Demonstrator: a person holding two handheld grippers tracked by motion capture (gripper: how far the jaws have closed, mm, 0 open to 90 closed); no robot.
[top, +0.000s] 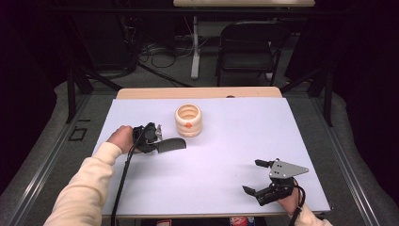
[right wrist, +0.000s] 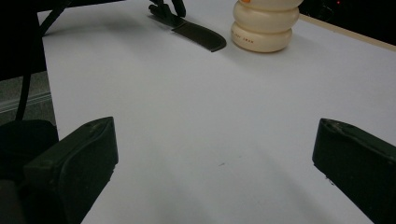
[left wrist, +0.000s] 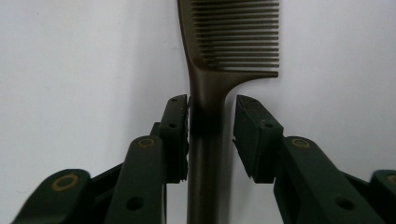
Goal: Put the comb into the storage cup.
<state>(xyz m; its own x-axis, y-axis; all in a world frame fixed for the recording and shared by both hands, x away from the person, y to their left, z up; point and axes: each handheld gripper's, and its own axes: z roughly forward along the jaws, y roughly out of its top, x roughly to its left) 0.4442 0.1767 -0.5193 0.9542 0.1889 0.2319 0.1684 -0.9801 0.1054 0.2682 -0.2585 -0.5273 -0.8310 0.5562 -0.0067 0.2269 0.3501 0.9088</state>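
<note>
Scene: a white table [top: 221, 165] with a smooth matte top, seen from above. A person's two arms come in from the near edge, each hand holding two-jawed tongs.

Comb: a dark brown comb [left wrist: 219, 70] lies flat on the left part of the table, just in front of a cream holder. Its teeth point away from the left hand and its handle points toward it.

Comb, shape and material: one flat piece that looks like hard plastic. It has a narrow straight handle that widens into a head of fine, close-set teeth.

Comb, handling: probably very light and stiff. The smooth handle may slip or twist between the pads, and the thin teeth look like the part most easily bent.

Where to hold: the bare handle just below the teeth, squeezed across its narrow width.

Left tongs [left wrist: 211, 135]: set astride the comb handle. One pad is against the handle's side; the other stands off with a clear gap, so the handle is not yet gripped.

Right tongs [top: 258, 181]: jaws spread wide, holding nothing, over bare table near the front right corner, well apart from the comb.

Holder [top: 188, 120]: a squat, cream-coloured round pot with a ribbed, stacked-ring wall, an open top and a small orange mark. It looks glossy and rigid.
</note>
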